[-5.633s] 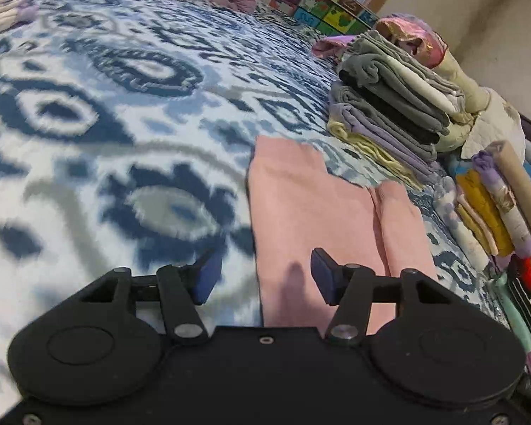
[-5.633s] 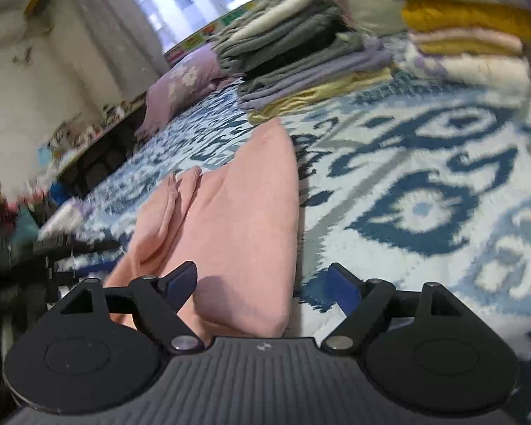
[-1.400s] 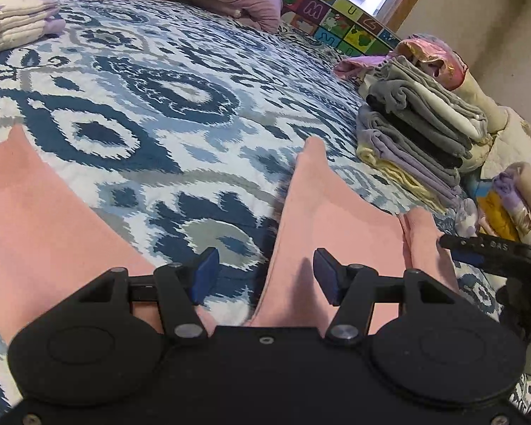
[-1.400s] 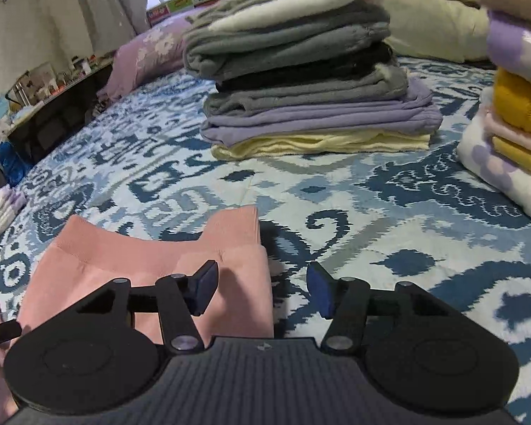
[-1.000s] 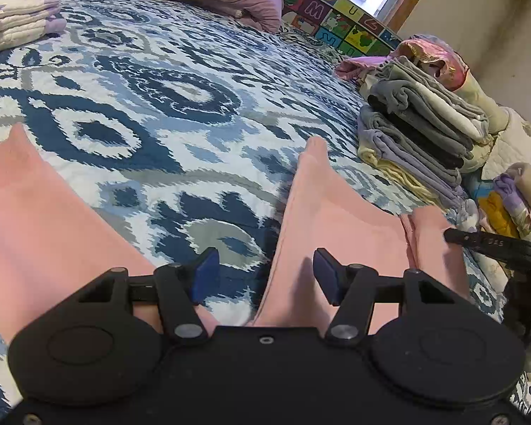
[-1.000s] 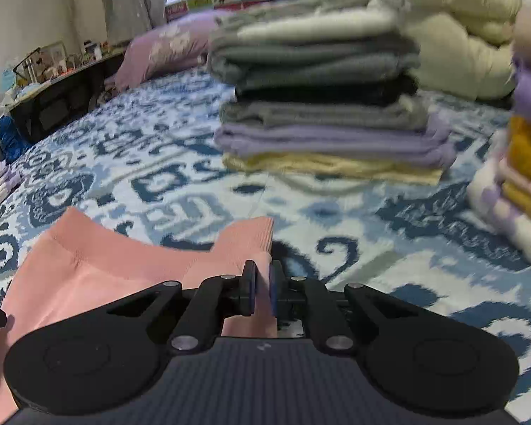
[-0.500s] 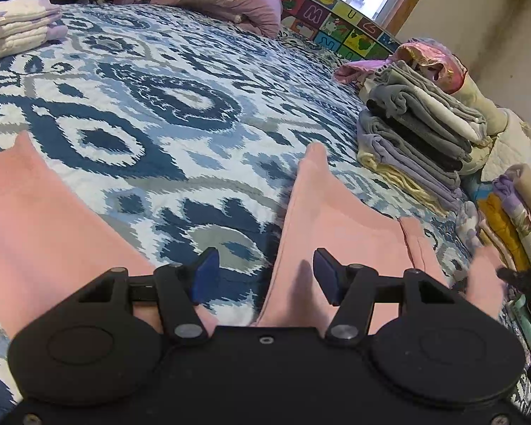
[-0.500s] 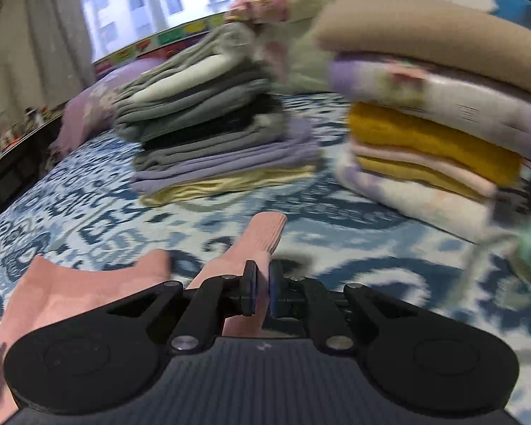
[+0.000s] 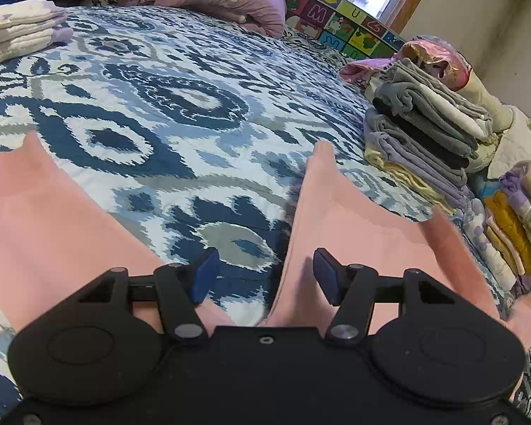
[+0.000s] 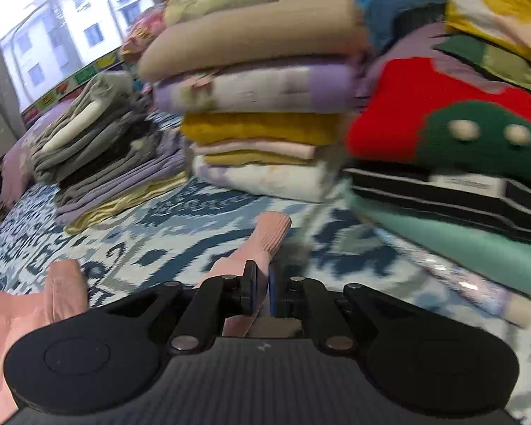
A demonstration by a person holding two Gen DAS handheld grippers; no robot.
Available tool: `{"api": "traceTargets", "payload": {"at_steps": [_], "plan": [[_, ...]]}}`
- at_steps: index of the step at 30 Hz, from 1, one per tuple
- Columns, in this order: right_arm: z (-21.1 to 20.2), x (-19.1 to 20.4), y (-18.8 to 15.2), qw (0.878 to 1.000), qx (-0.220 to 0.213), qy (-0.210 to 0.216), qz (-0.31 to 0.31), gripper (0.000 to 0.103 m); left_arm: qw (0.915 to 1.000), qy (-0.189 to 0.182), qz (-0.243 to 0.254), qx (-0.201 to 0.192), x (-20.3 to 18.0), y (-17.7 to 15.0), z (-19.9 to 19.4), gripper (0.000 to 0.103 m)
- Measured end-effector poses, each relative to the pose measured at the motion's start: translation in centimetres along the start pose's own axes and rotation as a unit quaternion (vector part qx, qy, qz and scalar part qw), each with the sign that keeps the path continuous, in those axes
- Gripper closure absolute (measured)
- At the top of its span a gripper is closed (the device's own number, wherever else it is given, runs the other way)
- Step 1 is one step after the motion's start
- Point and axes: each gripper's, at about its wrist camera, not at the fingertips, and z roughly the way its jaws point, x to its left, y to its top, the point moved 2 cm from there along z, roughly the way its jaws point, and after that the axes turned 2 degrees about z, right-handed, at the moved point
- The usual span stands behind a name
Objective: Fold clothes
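Right wrist: pink garment (image 10: 270, 233) cuff between closed jaws (stacks (image 10: 262, 131) near).

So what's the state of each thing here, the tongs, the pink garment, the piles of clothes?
Left tongs: open, hovering over the pink garment, holding nothing.
Right tongs: shut on a pink cuff.
Pink garment: spread flat on the bedspread, not yet folded, cuff lifted.
Grey pile: folded, stacked.
Yellow pile: folded, stacked.
Bedspread: laid flat.
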Motion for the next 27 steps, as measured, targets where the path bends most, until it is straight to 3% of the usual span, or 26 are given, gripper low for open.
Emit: {"api": "traceTargets", "payload": {"at_steps": [12, 15, 16, 18, 24, 27], "plan": [[-1.0, -3.0, -0.2, 0.999, 0.011, -0.031, 0.021, 0.094, 0.9999, 0.011, 0.009, 0.002, 0.0, -0.4, 0.0, 0.045], [-0.9, -3.3, -0.3, 0.999, 0.015, -0.037, 0.023, 0.083, 0.9997, 0.016, 0.016, 0.000, -0.2, -0.5, 0.0, 0.045], [-0.9, -3.5, -0.3, 0.999, 0.017, -0.038, 0.023, 0.065, 0.9996, 0.018, 0.019, -0.004, -0.3, -0.5, -0.2, 0.045], [-1.0, -3.7, -0.4, 0.999, 0.016, -0.041, 0.025, 0.045, 0.9992, 0.020, 0.030, -0.018, -0.7, -0.3, -0.9, 0.045], [-1.4, -6.3, -1.1, 0.995, 0.013, -0.030, 0.091, 0.044, 0.9958, 0.011, 0.070, -0.059, -2.7, 0.2, -3.5, 0.045], [-0.9, -7.5, -2.0, 0.991, 0.023, -0.020, 0.131, 0.044, 0.9915, -0.018, 0.113, -0.061, -5.5, -0.6, -4.3, 0.045]]}}
